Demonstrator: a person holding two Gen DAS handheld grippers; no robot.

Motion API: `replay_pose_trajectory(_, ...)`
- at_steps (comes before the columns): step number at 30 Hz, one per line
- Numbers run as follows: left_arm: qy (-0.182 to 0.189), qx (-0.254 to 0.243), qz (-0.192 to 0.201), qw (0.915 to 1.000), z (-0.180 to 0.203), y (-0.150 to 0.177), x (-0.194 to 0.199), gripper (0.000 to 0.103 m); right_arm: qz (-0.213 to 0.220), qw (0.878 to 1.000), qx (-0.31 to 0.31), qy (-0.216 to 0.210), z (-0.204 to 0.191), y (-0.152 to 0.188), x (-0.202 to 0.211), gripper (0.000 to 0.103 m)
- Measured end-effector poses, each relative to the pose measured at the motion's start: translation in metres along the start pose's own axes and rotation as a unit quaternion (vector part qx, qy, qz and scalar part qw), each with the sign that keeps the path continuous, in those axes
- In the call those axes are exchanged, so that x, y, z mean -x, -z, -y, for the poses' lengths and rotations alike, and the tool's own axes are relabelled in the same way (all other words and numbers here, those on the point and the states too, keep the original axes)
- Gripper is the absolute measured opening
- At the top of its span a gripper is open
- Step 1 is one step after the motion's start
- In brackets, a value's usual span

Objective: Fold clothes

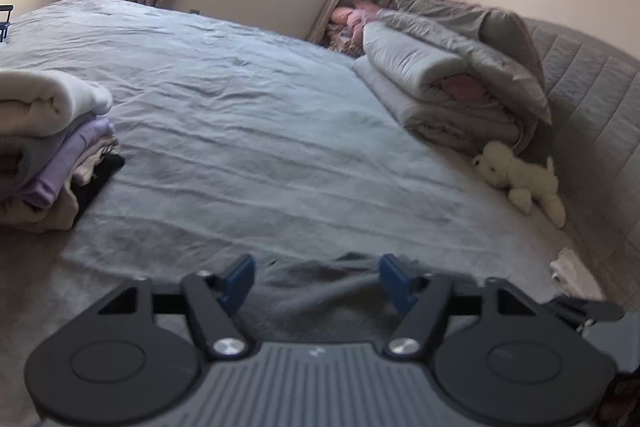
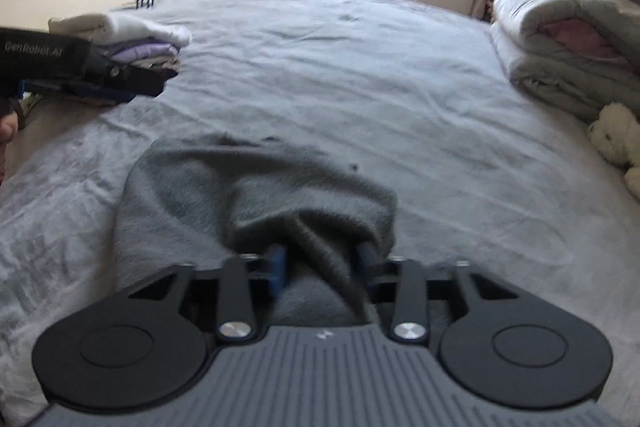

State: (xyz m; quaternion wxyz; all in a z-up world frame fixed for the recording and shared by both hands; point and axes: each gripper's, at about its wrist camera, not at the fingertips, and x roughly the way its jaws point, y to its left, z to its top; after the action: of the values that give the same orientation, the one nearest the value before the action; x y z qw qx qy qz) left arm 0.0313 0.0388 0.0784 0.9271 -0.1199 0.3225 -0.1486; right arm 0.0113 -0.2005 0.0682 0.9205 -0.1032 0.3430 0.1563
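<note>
Right wrist view shows our right gripper (image 2: 320,263) with its jaws partly closed around a bunched fold of the gray sweater (image 2: 248,187), which lies on the bed (image 2: 360,67) right in front of us. Our left gripper (image 1: 318,277) has its jaws wide and holds nothing, just above the sweater's edge. We think the thick bunch could slip out or drag crooked, because only one side holds it.

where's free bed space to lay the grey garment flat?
Free: the wide middle of the bed sheet, between the stack of folded clothes on one side and the folded quilts and white plush dog on the other, beyond the grey garment. Crowded: both of those side edges.
</note>
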Motion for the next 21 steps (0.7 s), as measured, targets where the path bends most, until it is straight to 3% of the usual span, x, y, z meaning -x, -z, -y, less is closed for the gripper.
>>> replay_pose_trajectory(1, -0.005, -0.003, -0.006, 1.0000, -0.001, 0.002, -0.002, 0.079, -0.003, 1.000, -0.005, 0.005, 0.002, 0.000, -0.001, 0.068)
replay_pose_trajectory(4, -0.017, -0.016, -0.026, 0.9994, -0.002, 0.008, -0.008, 0.079, -0.023, 1.000, -0.018, 0.000, 0.005, 0.001, -0.009, 0.067)
replay_pose_trajectory(5, -0.020, -0.015, -0.029, 0.9993, -0.004, 0.009, -0.009, 0.079, -0.031, 0.999, -0.020, -0.009, 0.005, 0.001, -0.011, 0.048)
replay_pose_trajectory(7, -0.026, -0.005, -0.028, 0.9993, -0.009, 0.008, -0.009, 0.079, -0.037, 0.999, -0.011, -0.019, -0.001, 0.000, -0.011, 0.027)
replay_pose_trajectory(11, -0.025, 0.012, -0.019, 0.9994, -0.015, 0.005, -0.005, 0.079, -0.032, 0.998, 0.009, -0.047, -0.012, -0.003, -0.001, 0.019)
replay_pose_trajectory(14, -0.019, -0.006, -0.023, 0.9995, -0.009, 0.008, -0.007, 0.079, 0.011, 0.993, 0.020, -0.117, -0.017, -0.003, 0.025, 0.019)
replay_pose_trajectory(17, -0.016, -0.022, -0.021, 0.9994, -0.005, 0.009, -0.007, 0.079, 0.086, 0.969, 0.083, -0.218, -0.031, 0.001, 0.064, 0.019)
replay_pose_trajectory(19, -0.019, -0.026, -0.026, 0.9992, -0.005, 0.009, -0.009, 0.079, 0.092, 0.946, 0.139, -0.278, -0.044, 0.008, 0.077, 0.019)
replay_pose_trajectory(21, -0.027, -0.033, -0.035, 0.9985, -0.004, 0.010, -0.011, 0.079, 0.066, 0.934, 0.182, -0.302, -0.056, 0.018, 0.077, 0.023)
